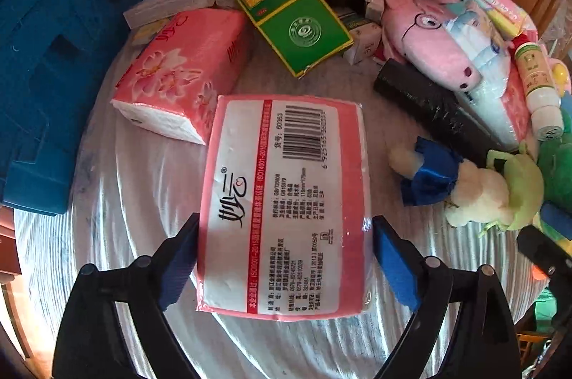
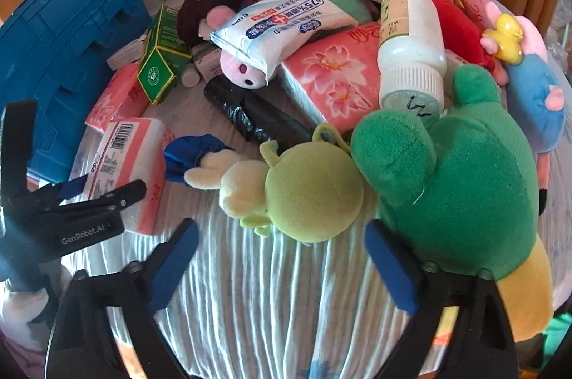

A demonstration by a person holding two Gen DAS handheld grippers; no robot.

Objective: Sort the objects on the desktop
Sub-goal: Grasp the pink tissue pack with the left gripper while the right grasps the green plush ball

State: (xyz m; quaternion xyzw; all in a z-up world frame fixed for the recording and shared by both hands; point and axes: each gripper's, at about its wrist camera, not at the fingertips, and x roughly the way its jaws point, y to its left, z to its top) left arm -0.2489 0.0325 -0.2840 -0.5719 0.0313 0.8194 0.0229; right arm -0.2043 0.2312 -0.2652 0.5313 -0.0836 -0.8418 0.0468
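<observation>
The table [image 1: 136,200] is round under a striped cloth, and its near rim runs just below both tools; the only bare cloth is the near half, from about 5 to 8 o'clock in both wrist views. A blue crate [image 1: 53,57] walls off the left side from 8 to 11 o'clock, and a heap of boxes, packs and plush toys fills 12 to 3 o'clock, so free room lies only toward the viewer. In the left wrist view the left tool [image 1: 286,264] stands wide, its blue pads either side of a pink tissue pack [image 1: 282,200] lying label up on the cloth; the left pad sits against the pack's edge, the right pad stands just clear, so the pack is between the jaws but not squeezed. A second tissue pack [image 1: 178,75] lies at 11 o'clock of it, a green box [image 1: 286,10] at 12. In the right wrist view the right tool [image 2: 280,266] is partly open with nothing between its pads; bare cloth lies between them. A light green plush [image 2: 311,193] lies just ahead at 12 o'clock, and a dark green plush [image 2: 464,178] presses against the right finger at 2 o'clock. The left tool [image 2: 82,200] shows at 9 o'clock over the tissue pack [image 2: 128,164].
</observation>
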